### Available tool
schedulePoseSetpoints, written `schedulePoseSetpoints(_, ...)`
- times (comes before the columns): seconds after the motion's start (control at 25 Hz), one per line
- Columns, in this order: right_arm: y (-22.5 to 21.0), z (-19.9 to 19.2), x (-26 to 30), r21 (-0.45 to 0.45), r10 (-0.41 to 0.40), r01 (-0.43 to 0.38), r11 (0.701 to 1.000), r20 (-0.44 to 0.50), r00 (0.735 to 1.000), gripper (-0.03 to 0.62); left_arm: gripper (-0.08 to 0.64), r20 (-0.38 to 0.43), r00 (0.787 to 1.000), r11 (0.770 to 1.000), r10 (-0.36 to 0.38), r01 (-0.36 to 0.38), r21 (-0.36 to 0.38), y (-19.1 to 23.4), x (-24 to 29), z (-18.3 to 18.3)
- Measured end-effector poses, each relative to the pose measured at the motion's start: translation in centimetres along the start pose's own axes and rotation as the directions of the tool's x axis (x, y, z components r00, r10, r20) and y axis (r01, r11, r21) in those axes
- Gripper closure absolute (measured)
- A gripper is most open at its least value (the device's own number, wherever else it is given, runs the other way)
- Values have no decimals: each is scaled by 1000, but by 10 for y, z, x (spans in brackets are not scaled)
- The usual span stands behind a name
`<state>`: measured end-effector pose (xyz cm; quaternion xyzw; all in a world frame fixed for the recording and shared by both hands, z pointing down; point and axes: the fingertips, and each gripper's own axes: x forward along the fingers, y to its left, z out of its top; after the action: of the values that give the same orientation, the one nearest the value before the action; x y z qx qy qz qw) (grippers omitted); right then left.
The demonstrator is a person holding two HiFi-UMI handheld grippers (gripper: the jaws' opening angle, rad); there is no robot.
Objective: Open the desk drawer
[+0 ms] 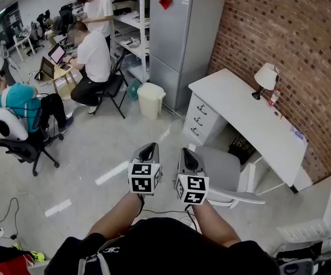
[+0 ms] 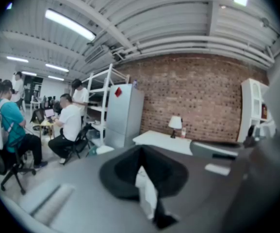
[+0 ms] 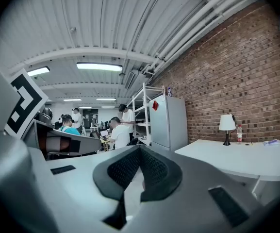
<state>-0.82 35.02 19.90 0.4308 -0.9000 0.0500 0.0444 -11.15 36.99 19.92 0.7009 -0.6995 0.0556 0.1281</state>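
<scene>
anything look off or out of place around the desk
Nothing stands out. The white desk has three drawers that look shut and even. The lamp and the bottle beside it stand upright on the desktop, and the grey chair sits at the desk's front.

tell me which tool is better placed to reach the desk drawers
Right, probably. The right tool is on the side of the desk drawers, which lie ahead and to the right; the left tool sits farther over. Both are far from them.
</scene>
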Motion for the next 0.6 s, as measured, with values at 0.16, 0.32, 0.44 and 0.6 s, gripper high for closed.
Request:
schedulePoseSetpoints(0.16,2,4,5,-2,-28,29,1000,9,1000,594,560,1,1000,1000,-14,14,-9,8,2,2)
schedulePoseSetpoints(0.32,6,2,11,-16,-47,47,999,3,999,594,560,10,999,999,-35,35,-11,15,6,3)
schedulePoseSetpoints(0.44,13,1,18,-24,-55,55,998,-1,998,594,560,16,999,999,-49,50,-14,25,8,4)
schedulePoseSetpoints(0.6,21,-3,28,-24,-82,82,996,1,997,594,560,12,998,998,-66,66,-14,42,10,-1)
